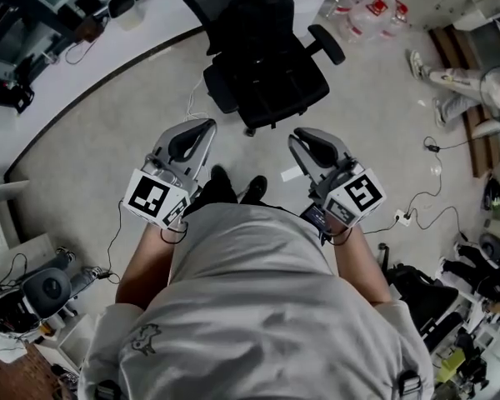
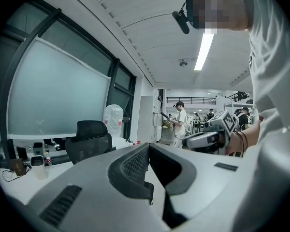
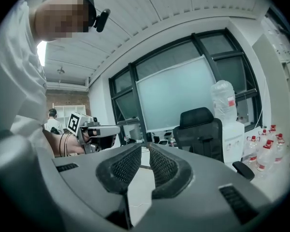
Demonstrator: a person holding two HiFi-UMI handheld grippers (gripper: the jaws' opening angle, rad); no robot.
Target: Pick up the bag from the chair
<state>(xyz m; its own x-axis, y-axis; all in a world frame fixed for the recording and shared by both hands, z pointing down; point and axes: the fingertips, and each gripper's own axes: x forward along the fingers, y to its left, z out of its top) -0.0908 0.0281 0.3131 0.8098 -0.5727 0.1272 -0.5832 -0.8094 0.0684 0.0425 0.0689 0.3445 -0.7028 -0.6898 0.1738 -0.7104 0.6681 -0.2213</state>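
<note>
my left tool [image 2: 148,147] is closed, tips touching, with only an empty hollow lower down between the pads. my right tool [image 3: 145,145] is all but closed too, just a thin slit at the tips, and it has hold of nothing. both are held level in front of my waist, side by side and well apart, pointing at the chair [image 1: 271,90]. each gripper view catches the other tool off to the side, marker cube up.

from the head view my shoes [image 1: 233,186] sit on the pale floor [image 1: 108,148] between the two tools, and the chair stands just beyond them, its back towards the far side. the bag [image 1: 254,27] is a black mass lying on the seat and up against the backrest. it is black on black, so i cannot trace its edges. neither tool touches it or the chair. in the gripper views i see only the chair's backrest and headrest, and cannot pick out the bag there.

left of the chair a white curved worktop [image 1: 108,48] runs along the window wall, with small devices and cables on it. right of the chair stand some water bottles [image 1: 367,11] with red caps, near a dispenser with a big jug [image 3: 224,100] on top. cables trail over the floor at my right. far back in the room a person in a cap [image 2: 180,122] is standing.
</note>
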